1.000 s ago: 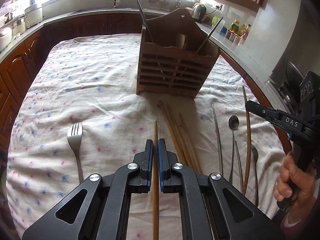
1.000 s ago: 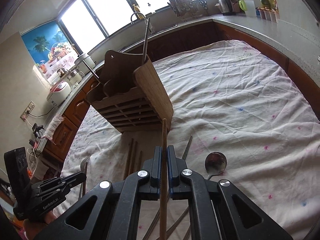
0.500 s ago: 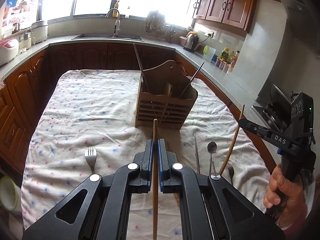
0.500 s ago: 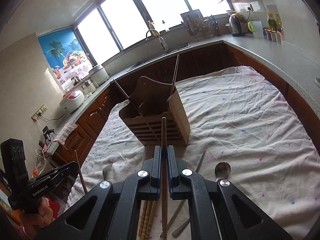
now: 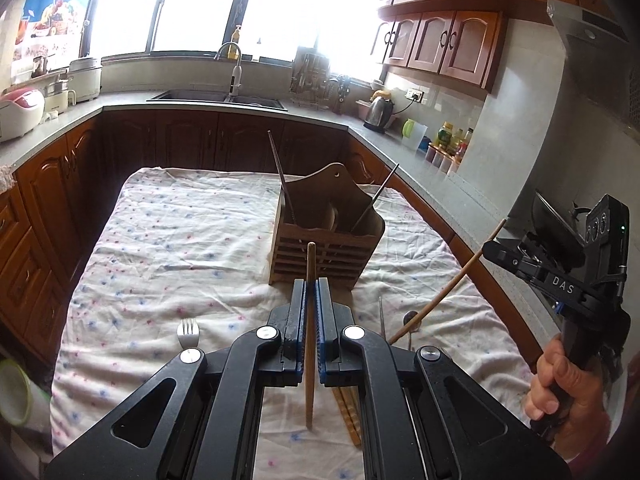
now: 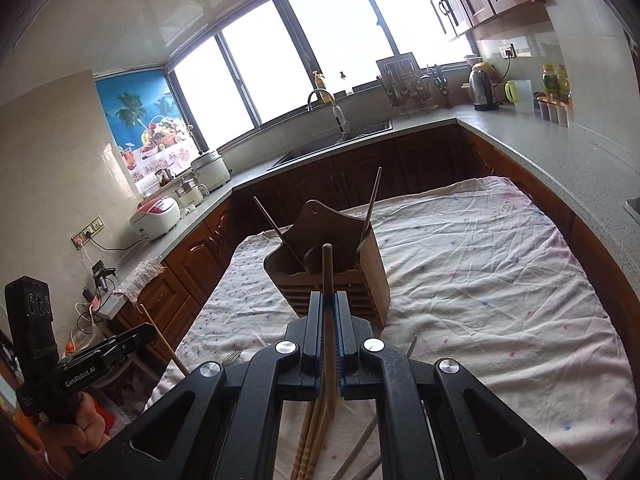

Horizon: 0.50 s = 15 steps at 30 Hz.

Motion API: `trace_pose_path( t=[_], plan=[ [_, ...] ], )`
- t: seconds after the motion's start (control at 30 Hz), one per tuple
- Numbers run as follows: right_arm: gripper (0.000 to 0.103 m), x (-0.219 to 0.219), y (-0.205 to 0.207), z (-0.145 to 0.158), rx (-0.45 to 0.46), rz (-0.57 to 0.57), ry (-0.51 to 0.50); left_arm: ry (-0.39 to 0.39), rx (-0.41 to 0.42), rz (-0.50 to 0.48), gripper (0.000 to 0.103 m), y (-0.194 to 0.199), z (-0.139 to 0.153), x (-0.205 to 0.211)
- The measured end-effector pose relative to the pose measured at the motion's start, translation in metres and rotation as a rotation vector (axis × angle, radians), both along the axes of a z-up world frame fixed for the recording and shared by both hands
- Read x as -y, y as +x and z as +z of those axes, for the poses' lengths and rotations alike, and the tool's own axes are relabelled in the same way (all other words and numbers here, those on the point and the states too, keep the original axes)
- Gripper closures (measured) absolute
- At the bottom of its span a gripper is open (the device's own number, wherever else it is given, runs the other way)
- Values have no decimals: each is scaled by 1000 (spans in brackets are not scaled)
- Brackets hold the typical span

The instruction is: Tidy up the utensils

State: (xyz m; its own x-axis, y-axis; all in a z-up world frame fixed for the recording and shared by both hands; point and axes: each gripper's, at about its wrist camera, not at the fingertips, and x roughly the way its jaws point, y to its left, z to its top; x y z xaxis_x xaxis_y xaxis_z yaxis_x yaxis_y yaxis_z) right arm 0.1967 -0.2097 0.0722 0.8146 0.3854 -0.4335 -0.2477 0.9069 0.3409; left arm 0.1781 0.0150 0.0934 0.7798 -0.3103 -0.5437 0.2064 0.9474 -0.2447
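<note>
Bright windows [image 5: 280, 4], dark wood cabinets [image 5: 448, 44] — grey countertop [image 6: 560, 148]

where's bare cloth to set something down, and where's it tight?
Free: the wide cloth left of the wooden holder, bordered near the front by a lone fork; also the cloth right of the holder in the right wrist view. Crowded: the front strip below the holder, where loose chopsticks, a spoon and other cutlery lie.

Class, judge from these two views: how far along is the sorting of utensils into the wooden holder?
Early. Done: two thin utensils stand in the wooden holder. In hand: each pair of tongs, left and right, grips one wooden chopstick. Left: fork, spoon, remaining chopsticks on the cloth.
</note>
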Motion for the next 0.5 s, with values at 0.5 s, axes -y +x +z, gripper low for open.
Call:
trace_pose_path(
  t=[0.5],
  plan=[
    [98,1,8,14,39,0,4,-2,67,0,101,8,22,1]
  ],
)
